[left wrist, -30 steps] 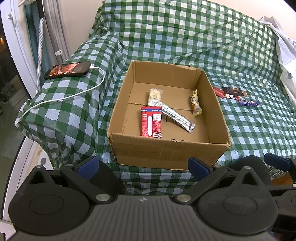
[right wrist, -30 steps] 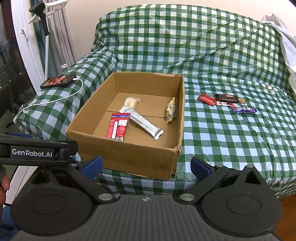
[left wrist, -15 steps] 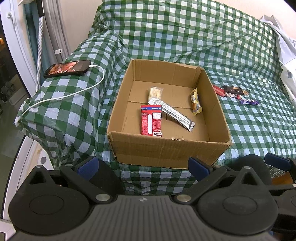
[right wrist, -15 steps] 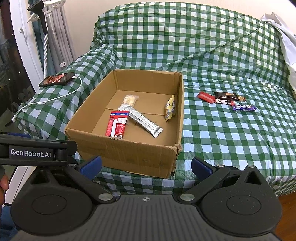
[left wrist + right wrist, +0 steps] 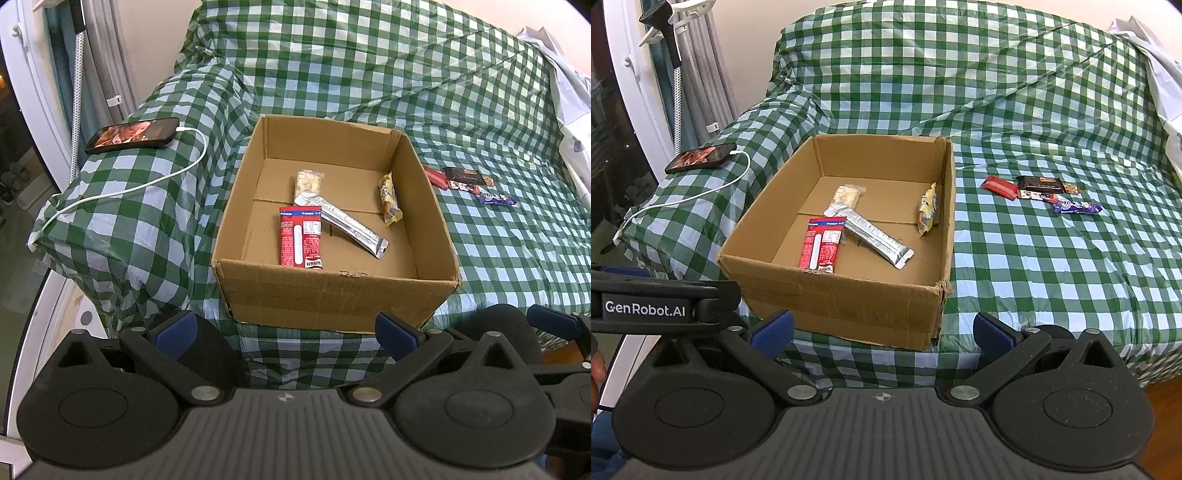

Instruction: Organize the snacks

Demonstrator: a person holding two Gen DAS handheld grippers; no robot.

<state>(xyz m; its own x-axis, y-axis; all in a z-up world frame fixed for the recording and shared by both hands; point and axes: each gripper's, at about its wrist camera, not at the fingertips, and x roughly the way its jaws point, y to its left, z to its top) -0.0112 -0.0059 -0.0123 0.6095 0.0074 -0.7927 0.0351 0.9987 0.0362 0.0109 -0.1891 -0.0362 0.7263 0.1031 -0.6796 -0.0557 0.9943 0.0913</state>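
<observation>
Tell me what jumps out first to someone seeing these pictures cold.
An open cardboard box sits near the front edge of a bed under a green checked cover, with four snack packets lying inside. A small cluster of wrapped bars lies on the cover to its right. A phone charges at far left.

A bed (image 5: 1015,92) is covered by green-and-white checked cloth. A cream wall (image 5: 746,44) is seen behind; grey curtains (image 5: 701,81) are hung at left.
</observation>
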